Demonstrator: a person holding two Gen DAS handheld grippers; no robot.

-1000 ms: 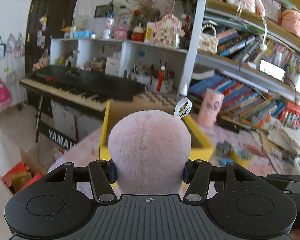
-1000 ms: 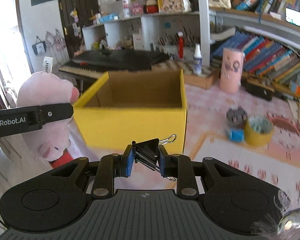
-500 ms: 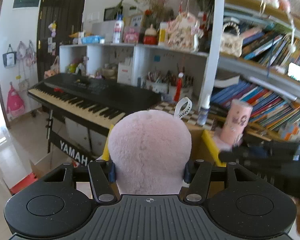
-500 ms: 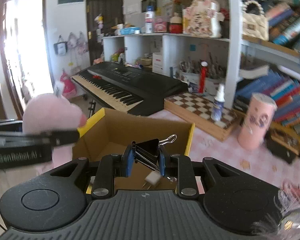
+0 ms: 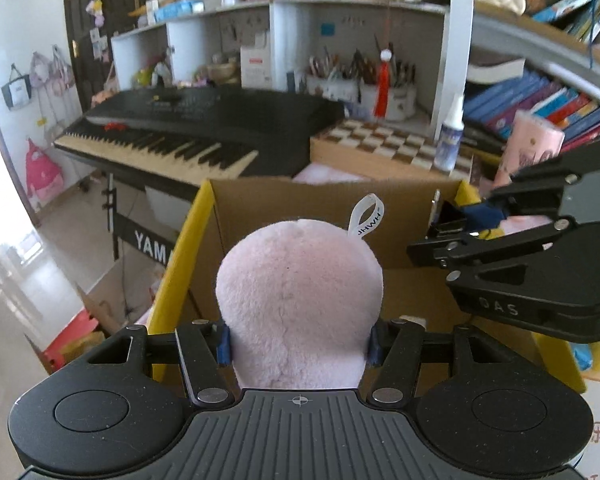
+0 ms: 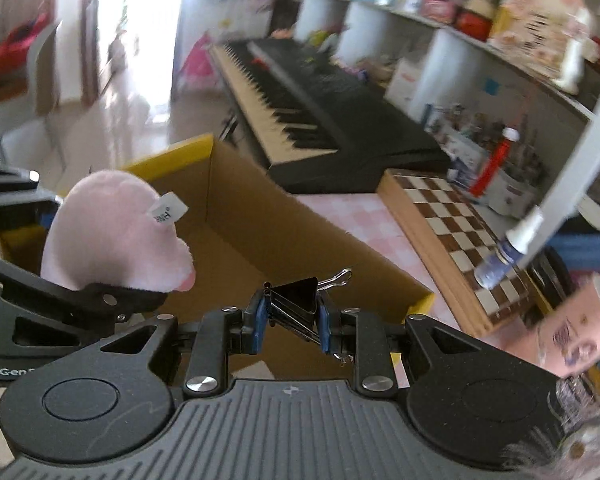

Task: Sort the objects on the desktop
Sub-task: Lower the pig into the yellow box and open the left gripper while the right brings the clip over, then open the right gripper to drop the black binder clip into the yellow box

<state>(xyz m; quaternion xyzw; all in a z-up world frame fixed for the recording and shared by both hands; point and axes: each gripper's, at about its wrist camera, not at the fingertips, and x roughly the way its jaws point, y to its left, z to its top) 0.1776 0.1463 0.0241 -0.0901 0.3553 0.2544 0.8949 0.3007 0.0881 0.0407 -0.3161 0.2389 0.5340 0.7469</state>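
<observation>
My left gripper [image 5: 298, 344] is shut on a pink plush toy [image 5: 298, 300] with a white loop tag, held over the near part of an open yellow cardboard box [image 5: 196, 232]. In the right wrist view, my right gripper [image 6: 292, 322] is shut on a black binder clip [image 6: 296, 308], held above the box [image 6: 284, 232] near its right side. The plush [image 6: 112, 232] sits to its left. In the left wrist view the right gripper [image 5: 460, 228] reaches in from the right over the box's far right corner. The box floor is mostly hidden behind the plush.
Behind the box stand a black keyboard [image 5: 204, 128], a wooden chessboard [image 5: 388, 144] with a spray bottle [image 5: 450, 140] on it, and a pink cup [image 5: 528, 148]. Crowded shelves and books fill the back. To the left the desk edge drops to the floor.
Both grippers have moved in over the yellow box, each keeping its object. The right gripper has rolled, tilting its view, and now shows in the left wrist view.
</observation>
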